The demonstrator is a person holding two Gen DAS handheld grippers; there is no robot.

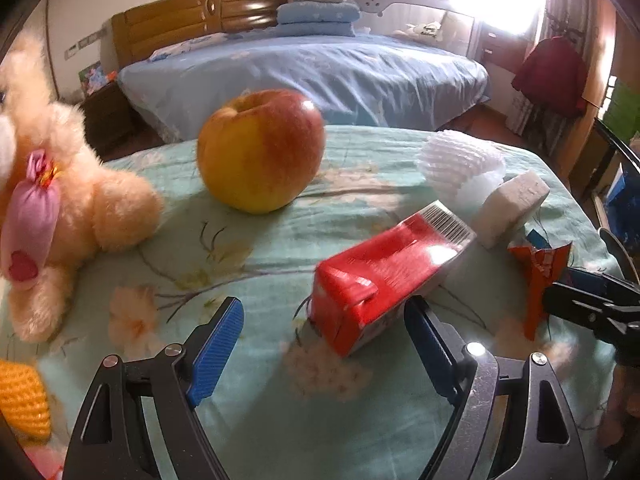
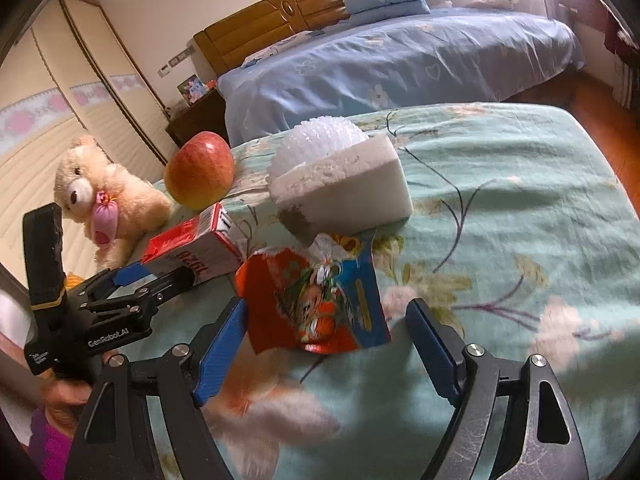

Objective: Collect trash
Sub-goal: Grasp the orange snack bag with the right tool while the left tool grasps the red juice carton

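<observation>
A red drink carton [image 1: 384, 276] lies on its side on the green floral bedspread [image 1: 256, 420]. My left gripper [image 1: 324, 312] is open, its blue pads either side of the carton's near end, and the right pad is close to it. In the right wrist view a crumpled red and blue snack wrapper [image 2: 320, 296] stands between the open pads of my right gripper [image 2: 328, 312], its left edge against the left pad. Behind the wrapper lie a white foam block [image 2: 344, 188] and a white foam fruit net [image 2: 320, 140]. The left gripper [image 2: 156, 276] reaches the carton [image 2: 200, 248] from the left.
A red-yellow apple [image 1: 260, 152] and a cream teddy bear [image 1: 60, 200] sit on the left of the spread, with a yellow crocheted piece [image 1: 24, 400] at the near left. A bed with a blue sheet [image 1: 320, 76] stands beyond, across a gap. The spread's right edge drops to a wooden floor [image 2: 600, 128].
</observation>
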